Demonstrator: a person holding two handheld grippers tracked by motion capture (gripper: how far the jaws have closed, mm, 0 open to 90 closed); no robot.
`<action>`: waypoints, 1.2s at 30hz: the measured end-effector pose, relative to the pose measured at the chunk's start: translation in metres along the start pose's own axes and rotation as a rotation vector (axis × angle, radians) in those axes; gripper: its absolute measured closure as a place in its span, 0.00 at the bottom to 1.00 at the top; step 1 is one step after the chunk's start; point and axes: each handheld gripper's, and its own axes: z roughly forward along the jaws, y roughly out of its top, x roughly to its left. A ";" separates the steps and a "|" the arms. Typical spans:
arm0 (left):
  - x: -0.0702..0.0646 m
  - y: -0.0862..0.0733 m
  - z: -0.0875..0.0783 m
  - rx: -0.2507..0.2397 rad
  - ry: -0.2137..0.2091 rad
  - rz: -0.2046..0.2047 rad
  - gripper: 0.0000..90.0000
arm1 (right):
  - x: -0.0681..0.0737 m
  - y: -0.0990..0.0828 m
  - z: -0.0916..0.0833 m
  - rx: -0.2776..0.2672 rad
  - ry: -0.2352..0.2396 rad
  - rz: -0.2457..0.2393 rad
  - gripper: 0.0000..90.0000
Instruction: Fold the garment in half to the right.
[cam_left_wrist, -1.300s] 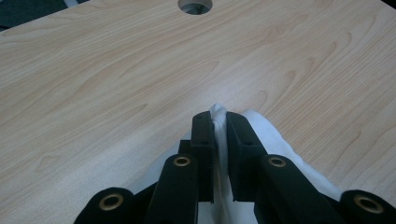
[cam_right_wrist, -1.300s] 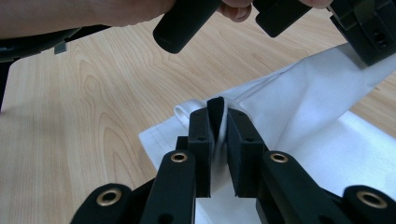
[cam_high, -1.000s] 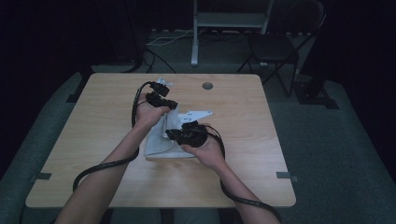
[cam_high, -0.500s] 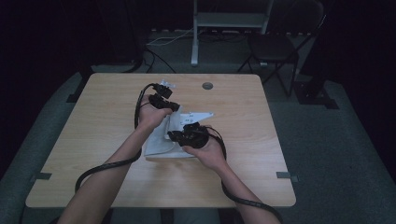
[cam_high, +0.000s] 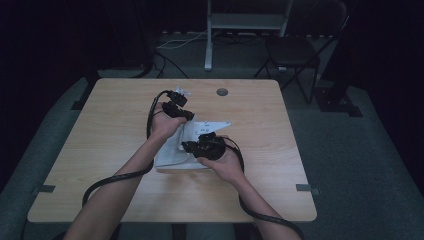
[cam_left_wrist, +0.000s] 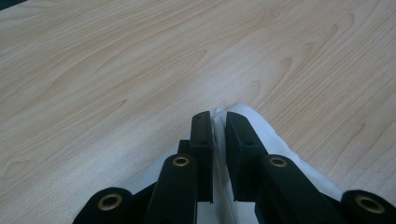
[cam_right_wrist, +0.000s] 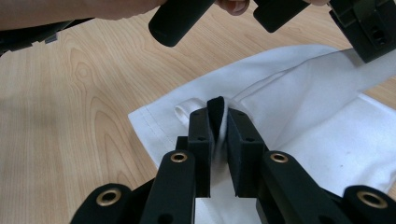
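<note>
The cloth (cam_high: 172, 155) shows plain white, no print on it — and the table (cam_high: 100, 130) beneath is pale wood with wavy grain. Both grippers' jaws are matte black, brass-coloured rivets glinting.

The left gripper (cam_high: 186, 116), jaws pinched on the white cloth (cam_high: 172, 152), now sits slightly nearer the worktop's (cam_high: 100, 135) far edge than a second ago, and the strip of cloth drawn between it and the right gripper (cam_high: 186, 146) runs a little longer.

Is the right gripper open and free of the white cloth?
No, the right gripper has its jaws shut on a fold of the white cloth.
</note>
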 end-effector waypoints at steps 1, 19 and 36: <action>0.000 0.000 0.000 0.003 0.000 0.001 0.91 | 0.000 -0.001 0.000 -0.002 0.000 0.003 0.90; -0.009 0.006 0.003 0.014 0.019 0.035 0.90 | -0.003 -0.008 -0.004 -0.006 -0.006 0.021 0.90; -0.017 0.007 0.012 0.030 0.019 0.046 0.90 | -0.008 -0.015 -0.010 -0.012 -0.013 0.042 0.89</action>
